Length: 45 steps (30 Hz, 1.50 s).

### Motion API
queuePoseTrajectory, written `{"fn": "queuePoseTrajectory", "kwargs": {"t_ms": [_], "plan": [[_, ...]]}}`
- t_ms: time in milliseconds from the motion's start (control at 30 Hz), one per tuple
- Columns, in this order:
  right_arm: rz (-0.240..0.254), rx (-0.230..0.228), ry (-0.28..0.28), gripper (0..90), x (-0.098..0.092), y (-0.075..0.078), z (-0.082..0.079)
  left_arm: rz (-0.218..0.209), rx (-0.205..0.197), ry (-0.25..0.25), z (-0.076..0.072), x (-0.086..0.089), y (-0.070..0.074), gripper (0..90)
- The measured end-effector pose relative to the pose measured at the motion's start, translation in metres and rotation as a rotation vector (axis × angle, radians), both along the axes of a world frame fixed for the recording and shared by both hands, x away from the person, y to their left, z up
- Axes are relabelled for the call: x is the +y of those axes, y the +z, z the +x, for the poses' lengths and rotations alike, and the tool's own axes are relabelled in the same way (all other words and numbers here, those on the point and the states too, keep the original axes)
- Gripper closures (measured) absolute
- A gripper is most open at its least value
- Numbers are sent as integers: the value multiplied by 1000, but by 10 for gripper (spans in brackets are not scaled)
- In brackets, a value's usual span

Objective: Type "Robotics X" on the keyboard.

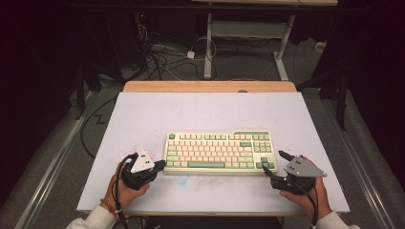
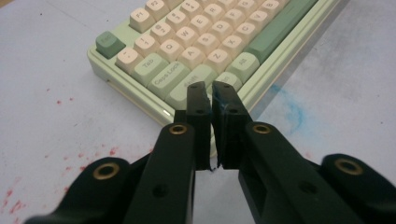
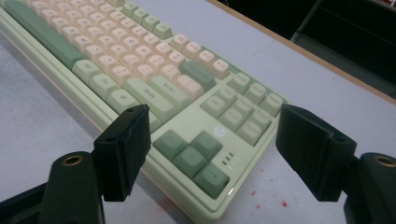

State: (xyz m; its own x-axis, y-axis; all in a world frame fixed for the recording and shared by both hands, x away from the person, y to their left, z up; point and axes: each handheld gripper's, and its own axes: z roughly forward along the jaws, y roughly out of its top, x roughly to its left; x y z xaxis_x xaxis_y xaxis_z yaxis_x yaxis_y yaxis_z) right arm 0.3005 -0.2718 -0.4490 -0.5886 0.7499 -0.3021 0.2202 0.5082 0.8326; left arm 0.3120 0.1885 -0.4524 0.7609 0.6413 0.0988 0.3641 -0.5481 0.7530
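- Left gripper (image 2: 209,100): black blocky fingers closed together, gripping nothing, at keyboard (image 1: 220,151) corner;
- Right gripper (image 3: 212,151): fingers spread wide, straddling glossy green casing;
- Matte white bench (image 1: 205,112).

Black grippers (image 1: 160,165), grey triangular plates, white sleeves (image 1: 93,218).

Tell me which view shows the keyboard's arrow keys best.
The right gripper view: the green arrow keys sit close and sharp between the open right gripper jaws, at the keyboard corner. The high view shows them as a small green cluster. The left gripper view faces the keyboard's opposite end.
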Motion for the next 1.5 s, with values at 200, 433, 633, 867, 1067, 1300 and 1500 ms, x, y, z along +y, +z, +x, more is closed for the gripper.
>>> {"fn": "queuePoseTrajectory", "kwargs": {"t_ms": [200, 433, 633, 867, 1067, 1300, 1500], "plan": [[-8, 2, -3, 267, -1, -1, -5, 21, 8, -23, 10, -18, 7, 875], [-30, 8, -4, 267, -1, -4, -4, 37, 16, -41, 26, -40, 11, 875], [-44, 13, 4, 267, 2, -5, -4, 76, 27, -74, 41, -63, 12, 874], [-65, 11, 18, 267, 5, -7, -3, 94, 46, -97, 59, -84, 16, 875], [-68, 11, 24, 267, 4, -8, -3, 121, 75, -103, 71, -99, 14, 875], [-72, 17, 25, 267, 4, -8, -2, 153, 95, -104, 82, -112, 13, 875], [-76, 23, 27, 267, 4, -9, -2, 183, 97, -98, 89, -120, 10, 874]]}}
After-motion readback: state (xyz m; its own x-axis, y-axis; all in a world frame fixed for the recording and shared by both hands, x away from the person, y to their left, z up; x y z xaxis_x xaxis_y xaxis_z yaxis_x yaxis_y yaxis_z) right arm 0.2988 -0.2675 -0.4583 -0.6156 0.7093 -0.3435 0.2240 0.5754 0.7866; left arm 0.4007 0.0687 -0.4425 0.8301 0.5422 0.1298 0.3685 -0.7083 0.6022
